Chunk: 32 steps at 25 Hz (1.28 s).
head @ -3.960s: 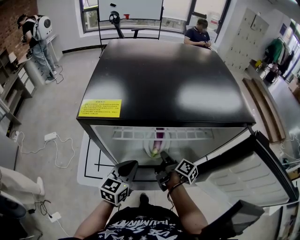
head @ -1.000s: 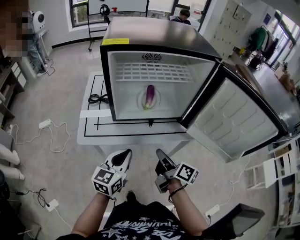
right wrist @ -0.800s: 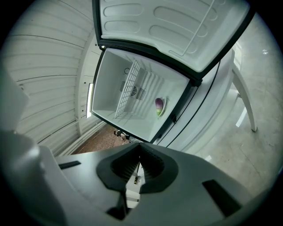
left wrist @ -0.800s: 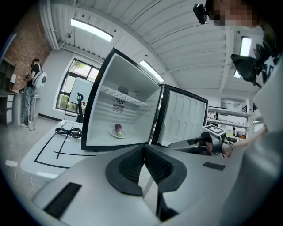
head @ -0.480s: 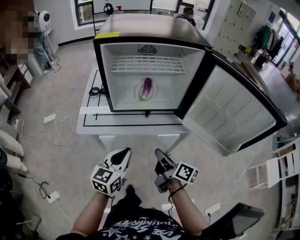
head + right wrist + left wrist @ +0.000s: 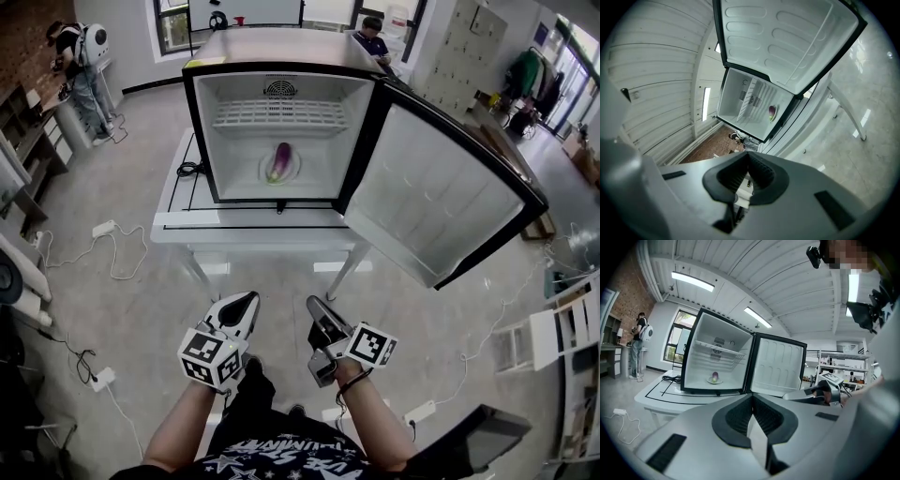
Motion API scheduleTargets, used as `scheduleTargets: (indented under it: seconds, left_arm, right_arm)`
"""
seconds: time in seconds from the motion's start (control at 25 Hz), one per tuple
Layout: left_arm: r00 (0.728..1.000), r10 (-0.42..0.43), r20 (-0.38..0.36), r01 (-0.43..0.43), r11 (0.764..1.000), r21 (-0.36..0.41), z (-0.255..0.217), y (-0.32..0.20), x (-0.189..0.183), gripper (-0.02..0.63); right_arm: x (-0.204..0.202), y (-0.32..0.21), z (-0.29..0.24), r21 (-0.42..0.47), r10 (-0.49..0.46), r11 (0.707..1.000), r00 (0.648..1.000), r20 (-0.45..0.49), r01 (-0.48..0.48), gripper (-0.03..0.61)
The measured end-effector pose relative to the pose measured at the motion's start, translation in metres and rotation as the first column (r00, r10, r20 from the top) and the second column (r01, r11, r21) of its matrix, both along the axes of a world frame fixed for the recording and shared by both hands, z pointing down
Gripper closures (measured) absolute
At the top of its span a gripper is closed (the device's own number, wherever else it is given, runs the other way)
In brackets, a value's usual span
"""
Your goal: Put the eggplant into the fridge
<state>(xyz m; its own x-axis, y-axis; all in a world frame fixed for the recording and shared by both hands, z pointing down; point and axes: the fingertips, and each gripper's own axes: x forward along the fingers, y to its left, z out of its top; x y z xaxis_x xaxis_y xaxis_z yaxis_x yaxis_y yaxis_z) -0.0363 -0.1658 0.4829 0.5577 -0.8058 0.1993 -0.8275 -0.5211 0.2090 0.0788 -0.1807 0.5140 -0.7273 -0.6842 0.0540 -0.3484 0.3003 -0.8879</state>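
Eggplant (image 6: pixel 279 161): lies inside the fridge (image 6: pixel 281 52) on a small plate (image 6: pixel 263 173), on the cabinet floor below the wire shelf (image 6: pixel 267 114), about midway across.
Fridge: stands on a low white surface (image 6: pixel 253 234); its door (image 6: pixel 441 202) is swung wide to the person's right.
Left gripper (image 6: pixel 244 302): fingers pressed together with nothing between them; held low by the person's body, well apart from the fridge.
Right gripper (image 6: pixel 315 306): fingers likewise closed and empty, just beside the left one.
Task standing: by my reading the eggplant is already where it belongs, and only the open door may need attention.
Risk, door: pushing it with closed fingers gives a small contact point; a push near the hinge, or one that glances off, could leave it ajar.
Risk, fridge: it sits close to the front edge of the surface, so a hard shove on the door might shift the cabinet.
Risk, eggplant: a slammed door could jolt the plate and roll the eggplant off it.
Risk, floor: cables (image 6: pixel 70 253) trail to the left of the surface and could catch a foot on the approach.
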Motion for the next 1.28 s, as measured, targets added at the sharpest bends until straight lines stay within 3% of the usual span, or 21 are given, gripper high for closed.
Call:
scheduleTargets:
  seconds: [0.2, 0.4, 0.64, 1.28]
  left_arm:
    - [0.999, -0.032, 0.004, 0.032, 0.999, 0.015, -0.003, 0.039, 0.015, 0.604]
    - [0.997, -0.073, 0.006, 0.073, 0.997, 0.027, -0.005, 0.073, 0.025, 0.604]
    - [0.995, -0.095, 0.010, 0.094, 0.995, 0.033, -0.009, 0.108, 0.039, 0.604]
    - [0.995, -0.094, 0.026, 0.094, 0.995, 0.021, -0.008, 0.151, 0.039, 0.604]
  right_arm:
    - [0.017, 0.040, -0.006, 0.027, -0.030, 0.999, 0.999, -0.014, 0.030, 0.572]
    - [0.033, 0.077, -0.012, 0.085, -0.072, 0.993, 0.994, -0.085, 0.080, 0.572]
    - [0.049, 0.105, -0.011, 0.092, -0.087, 0.991, 0.992, -0.093, 0.095, 0.572]
    - [0.031, 0.141, -0.004, 0.086, -0.138, 0.985, 0.986, -0.096, 0.146, 0.572]
